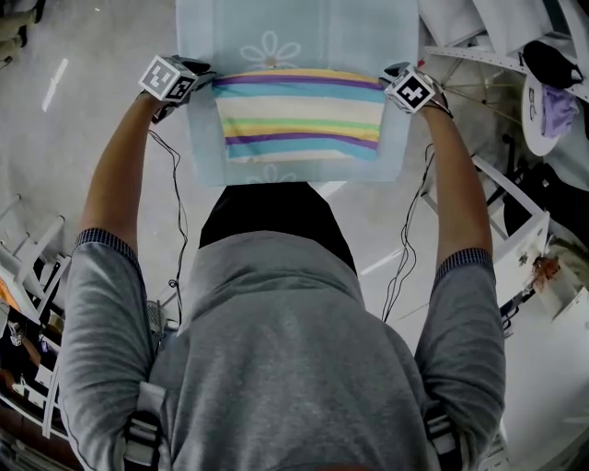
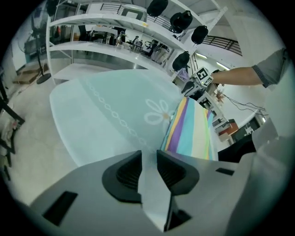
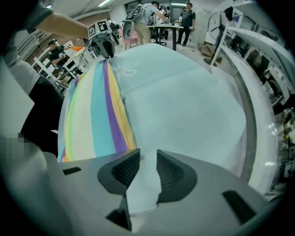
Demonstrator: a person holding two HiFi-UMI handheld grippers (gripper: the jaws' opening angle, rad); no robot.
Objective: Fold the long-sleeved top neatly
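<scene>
The top (image 1: pixel 299 115), folded into a rectangle of yellow, purple, cream, green and turquoise stripes, lies flat on a pale blue cloth (image 1: pixel 294 28) with a daisy print. My left gripper (image 1: pixel 198 81) is at its left end and my right gripper (image 1: pixel 394 78) at its right end. In the left gripper view the jaws of the left gripper (image 2: pixel 149 154) stand a little apart, with only pale cloth in the gap and the top (image 2: pixel 191 131) just beside them. The right gripper (image 3: pixel 148 154) shows the same narrow gap, with the top (image 3: pixel 92 124) to its left.
White racks (image 1: pixel 515 212) and a round stand with a purple cloth (image 1: pixel 552 110) crowd the right side. Cables hang from both grippers. Shelving (image 2: pixel 115 27) runs behind the table. People (image 3: pixel 186 18) stand at desks beyond its far end.
</scene>
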